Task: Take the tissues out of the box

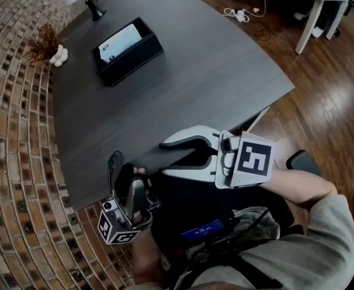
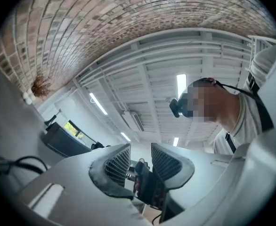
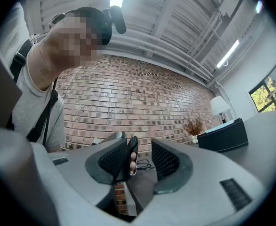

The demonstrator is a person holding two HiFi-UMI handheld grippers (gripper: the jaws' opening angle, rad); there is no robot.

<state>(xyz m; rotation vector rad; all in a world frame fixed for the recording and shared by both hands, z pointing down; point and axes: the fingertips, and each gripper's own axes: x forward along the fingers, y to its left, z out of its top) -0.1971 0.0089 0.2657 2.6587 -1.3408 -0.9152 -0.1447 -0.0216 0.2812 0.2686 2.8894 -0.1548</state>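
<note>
The black tissue box (image 1: pixel 142 56) sits on the far left part of the dark grey table (image 1: pixel 201 77), well away from both tools, with the white and blue tissue pack (image 1: pixel 119 43) showing through its open top. No tissue sticks out above the rim that I can see. The person sits at the near edge of the table. The right gripper (image 1: pixel 164 158) is held level over that edge, its white jaws pointing to the person's left. They stand apart with nothing gripped; only the other tool shows through the gap, farther off. From the right gripper view the box (image 3: pixel 223 135) appears off to the side, beside the lamp (image 3: pixel 219 105) and a dried plant (image 3: pixel 193 125) against the brick wall (image 3: pixel 142 98). The left gripper (image 1: pixel 125 177) is lower, just off the table's near corner, tilted upward so that its own view takes in the ceiling lights and the person above it. Its jaws are also spread and empty, with the ribbed pads (image 2: pixel 119 161) facing each other across a clear gap. On the far side of the table the lamp's black base (image 1: pixel 94 8) stands near the back corner, and the dried plant (image 1: pixel 44 41) rests at the left edge, near the box but not touching it. A wooden floor (image 1: pixel 322 101) lies to the right of the table.
</note>
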